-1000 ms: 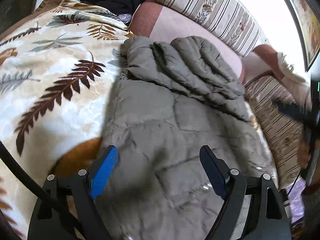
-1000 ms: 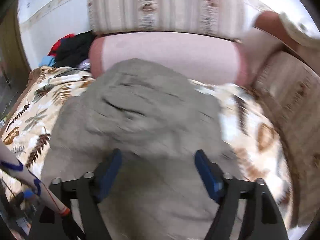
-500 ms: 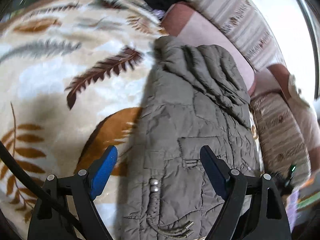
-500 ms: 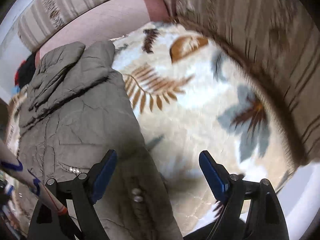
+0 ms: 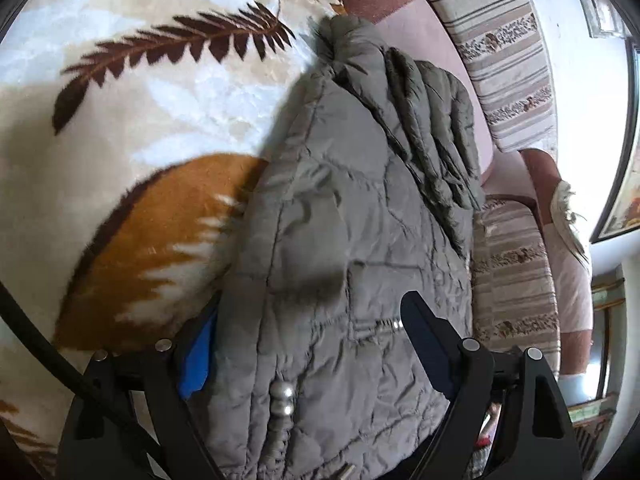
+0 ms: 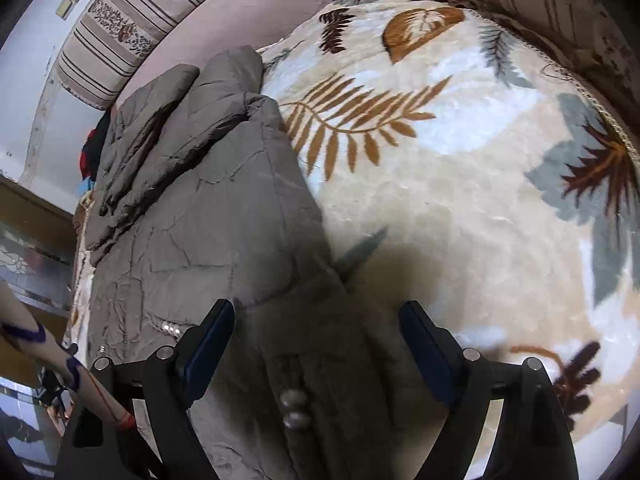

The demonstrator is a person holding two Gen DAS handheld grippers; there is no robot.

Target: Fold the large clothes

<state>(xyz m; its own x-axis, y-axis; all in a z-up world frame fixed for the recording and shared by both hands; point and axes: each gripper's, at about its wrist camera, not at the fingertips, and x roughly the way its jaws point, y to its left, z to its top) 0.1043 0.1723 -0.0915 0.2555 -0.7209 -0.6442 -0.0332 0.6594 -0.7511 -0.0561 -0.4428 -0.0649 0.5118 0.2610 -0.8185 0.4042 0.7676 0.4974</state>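
Two tongs are positioned at the near hem of the grey padded jacket (image 5: 340, 240), which is laid lengthwise on the leaf-patterned blanket (image 5: 120, 128) covering the sofa. The sleeves (image 6: 160, 128) are already folded onto the far end of the body, so that a narrow strip is presented for the remaining fold. The left tongs (image 5: 308, 344) are held apart, with the jacket's left edge lying between the fingers; the blue pad (image 5: 198, 360) appears to be tucked under the fabric, though contact cannot be confirmed. The right tongs (image 6: 316, 344) are likewise held apart, straddling the right edge beside the metal toggle beads (image 6: 294, 408). Nothing is clamped. Both hem corners are thus bracketed, presumably so the hem can be lifted toward the collar evenly.
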